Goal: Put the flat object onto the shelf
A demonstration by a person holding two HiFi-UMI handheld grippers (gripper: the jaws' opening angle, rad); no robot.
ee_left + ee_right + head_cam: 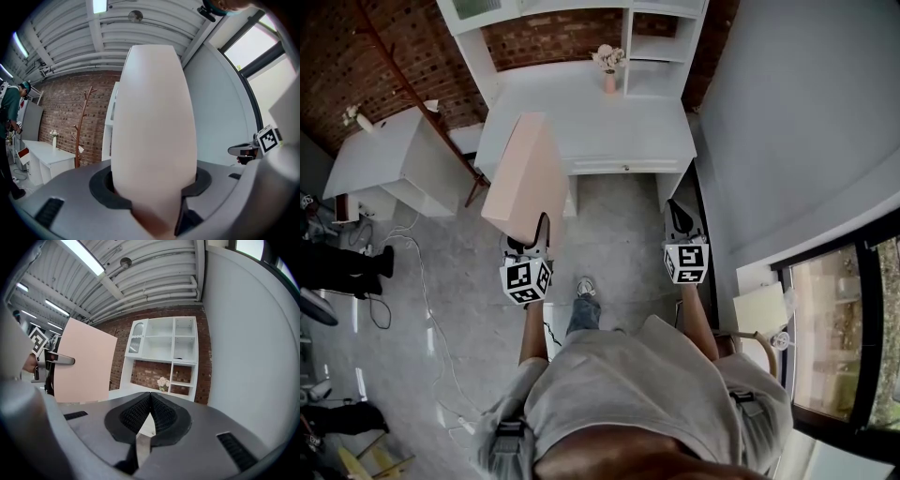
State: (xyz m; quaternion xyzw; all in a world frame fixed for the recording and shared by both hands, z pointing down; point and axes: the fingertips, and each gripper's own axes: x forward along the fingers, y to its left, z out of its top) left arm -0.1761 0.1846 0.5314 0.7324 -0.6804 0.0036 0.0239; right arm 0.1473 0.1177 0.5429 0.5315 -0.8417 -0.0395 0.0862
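While the person (647, 394) stands on the grey concrete floor (614, 220) and faces the white bench (591, 131), both arms are stretched toward it. Far to the left of this bench a smaller white bench (389, 159) stands at an angle. Between the two a brown wooden coat stand (78, 136) stands before the red brick wall (356, 56).

Just in front of the left front corner of the white bench is the left hand-held gripper (528, 242). Its jaws are a middle width apart and press from both sides on the lower edge of the flat pale pink board (527, 173), so it holds this board. The board is upright on its edge, in the air, and in the head view its upper part overlaps that left front corner. It is not on the shelf.

At the back of the white bench, against the brick wall, rises the white shelf unit (161, 341) with open compartments. A small pink vase (608, 80) with pale flowers stands on the bench top near the back, beside the lower right compartments.

In front of the right front corner of the white bench is the right hand-held gripper (150, 401). Its ridged black pads are pressed together and nothing is between them. Well to the right of the white bench is a window (839, 328).
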